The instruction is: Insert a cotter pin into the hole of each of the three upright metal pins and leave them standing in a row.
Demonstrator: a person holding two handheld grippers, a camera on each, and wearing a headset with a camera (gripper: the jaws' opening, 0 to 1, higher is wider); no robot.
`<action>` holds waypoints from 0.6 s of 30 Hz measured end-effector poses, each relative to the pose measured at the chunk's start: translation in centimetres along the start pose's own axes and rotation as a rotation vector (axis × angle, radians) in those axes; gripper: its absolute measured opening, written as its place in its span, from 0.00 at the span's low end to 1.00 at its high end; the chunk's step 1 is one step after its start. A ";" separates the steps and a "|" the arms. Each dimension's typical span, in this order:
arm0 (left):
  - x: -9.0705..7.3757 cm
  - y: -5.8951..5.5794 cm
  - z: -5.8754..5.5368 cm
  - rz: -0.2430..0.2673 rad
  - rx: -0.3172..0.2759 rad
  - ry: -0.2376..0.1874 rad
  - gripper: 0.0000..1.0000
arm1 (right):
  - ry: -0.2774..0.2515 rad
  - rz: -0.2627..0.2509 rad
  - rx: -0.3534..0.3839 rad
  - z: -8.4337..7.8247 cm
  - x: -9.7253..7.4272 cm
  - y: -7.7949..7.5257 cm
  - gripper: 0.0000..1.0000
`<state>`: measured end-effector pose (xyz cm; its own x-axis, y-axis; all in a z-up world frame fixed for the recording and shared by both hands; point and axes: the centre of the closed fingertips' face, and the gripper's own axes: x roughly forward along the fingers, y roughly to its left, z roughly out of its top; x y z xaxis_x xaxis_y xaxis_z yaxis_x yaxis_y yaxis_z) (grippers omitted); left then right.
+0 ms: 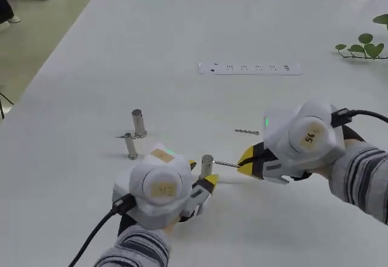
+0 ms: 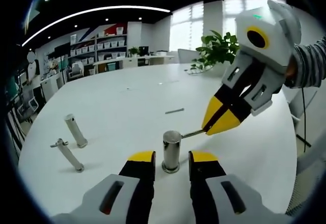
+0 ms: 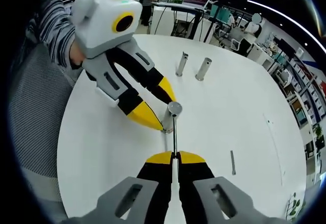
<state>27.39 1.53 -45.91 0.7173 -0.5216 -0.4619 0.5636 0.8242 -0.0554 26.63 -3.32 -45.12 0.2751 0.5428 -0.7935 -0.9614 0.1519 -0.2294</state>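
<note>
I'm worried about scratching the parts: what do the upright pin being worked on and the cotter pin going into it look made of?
The upright pin looks like steel or a similar metal, polished silver-grey, with bright reflections down its side. The cotter pin, held in the right hand-held gripper, looks like thin metal wire with a duller grey sheen. The exact alloy cannot be told.

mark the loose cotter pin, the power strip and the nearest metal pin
loose cotter pin (image 1: pixel 247 132), head view, mid-shaft
power strip (image 1: pixel 250 68), head view, middle of its top face
nearest metal pin (image 2: pixel 171 150), left gripper view, middle of its barrel
</note>
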 end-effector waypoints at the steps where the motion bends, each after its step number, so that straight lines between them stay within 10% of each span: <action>1: 0.2 0.0 0.0 0.001 -0.005 0.001 0.22 | 0.001 0.001 -0.001 0.0 0.0 0.0 0.00; 18: 1.6 0.2 -1.1 0.014 -0.018 0.035 0.12 | 0.029 0.011 -0.052 0.7 0.4 -0.1 0.00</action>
<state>28.20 1.14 -47.58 0.7105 -0.5020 -0.4931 0.5456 0.8356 -0.0646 26.82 -2.53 -44.99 0.2654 0.5200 -0.8119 -0.9630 0.1023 -0.2492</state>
